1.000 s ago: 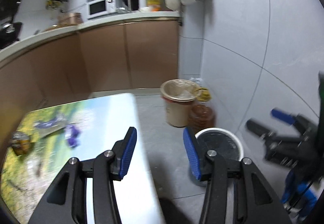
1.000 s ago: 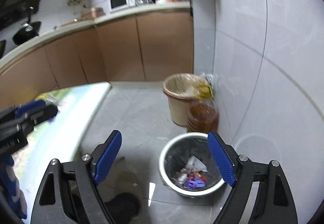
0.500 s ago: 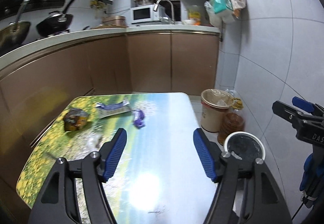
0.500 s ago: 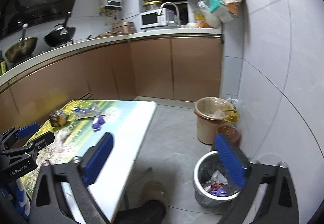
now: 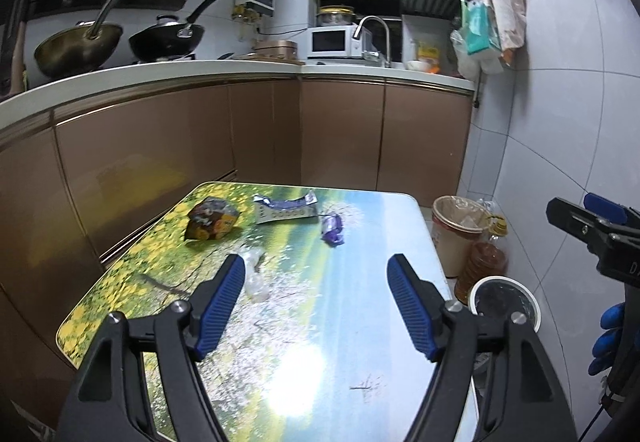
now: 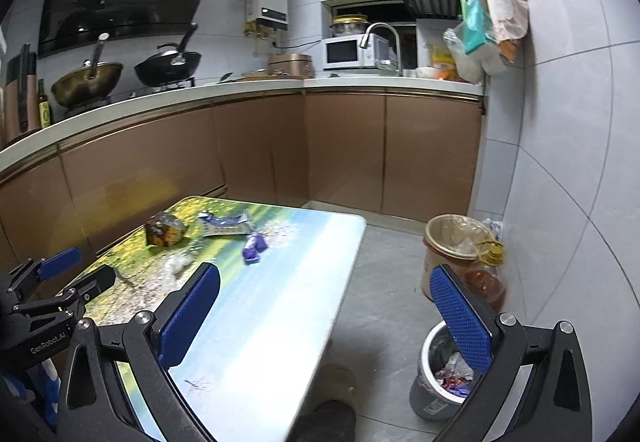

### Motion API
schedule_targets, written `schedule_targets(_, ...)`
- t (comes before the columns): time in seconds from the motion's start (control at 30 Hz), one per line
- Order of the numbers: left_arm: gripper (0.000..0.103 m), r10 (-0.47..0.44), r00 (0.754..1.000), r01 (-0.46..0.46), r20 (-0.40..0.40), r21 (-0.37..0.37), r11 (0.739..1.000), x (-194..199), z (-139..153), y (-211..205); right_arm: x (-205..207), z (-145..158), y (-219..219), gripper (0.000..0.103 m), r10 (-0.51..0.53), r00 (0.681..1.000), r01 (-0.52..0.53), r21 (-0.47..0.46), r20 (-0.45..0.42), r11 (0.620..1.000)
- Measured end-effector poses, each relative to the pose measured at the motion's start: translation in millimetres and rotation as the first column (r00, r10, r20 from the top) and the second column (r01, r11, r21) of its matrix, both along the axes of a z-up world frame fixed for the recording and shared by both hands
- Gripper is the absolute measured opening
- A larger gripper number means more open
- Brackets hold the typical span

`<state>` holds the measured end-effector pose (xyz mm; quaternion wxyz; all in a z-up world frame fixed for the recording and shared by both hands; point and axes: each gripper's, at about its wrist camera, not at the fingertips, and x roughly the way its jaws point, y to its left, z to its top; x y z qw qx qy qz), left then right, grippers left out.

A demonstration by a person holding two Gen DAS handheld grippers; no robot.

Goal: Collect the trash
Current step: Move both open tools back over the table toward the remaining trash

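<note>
Your left gripper (image 5: 316,298) and right gripper (image 6: 324,318) hang spread and empty; the purple wrapper (image 5: 333,228) lies ahead on the table (image 5: 360,322).

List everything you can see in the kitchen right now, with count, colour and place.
table: one, landscape print, centre
snack bag: one, orange-brown, crumpled, table's far left
flat wrapper: one, blue-white, table's far end
small wrapper: one, purple, beside the flat wrapper
clear plastic: one, table, near left fingers
trash bin: one, grey, floor, holds trash
beige bin: one, by wall
oil bottle: one, amber, beside beige bin
woks: two, stove
microwave: one, white, counter
left gripper: open, above table
right gripper: open, over table edge
</note>
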<state>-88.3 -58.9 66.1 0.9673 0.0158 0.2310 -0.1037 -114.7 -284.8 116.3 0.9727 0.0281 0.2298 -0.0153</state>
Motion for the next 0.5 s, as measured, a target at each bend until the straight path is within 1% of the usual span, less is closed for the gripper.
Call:
schedule_targets(0.23, 0.072, 0.027, 0.999, -0.028, -0.018, -0.01, 1.0, 0, -5, 20, 7, -5, 22, 0.103, 0.052, 0.998, -0.052, 0.005, -0.029, 0.999)
schedule_targets(0.5, 0.074, 0.044, 0.997, -0.045, -0.057, -0.021, 0.999, 13, -21, 41, 26, -18, 49, 0.103, 0.096, 0.99, -0.1, -0.034, -0.106, 0.994)
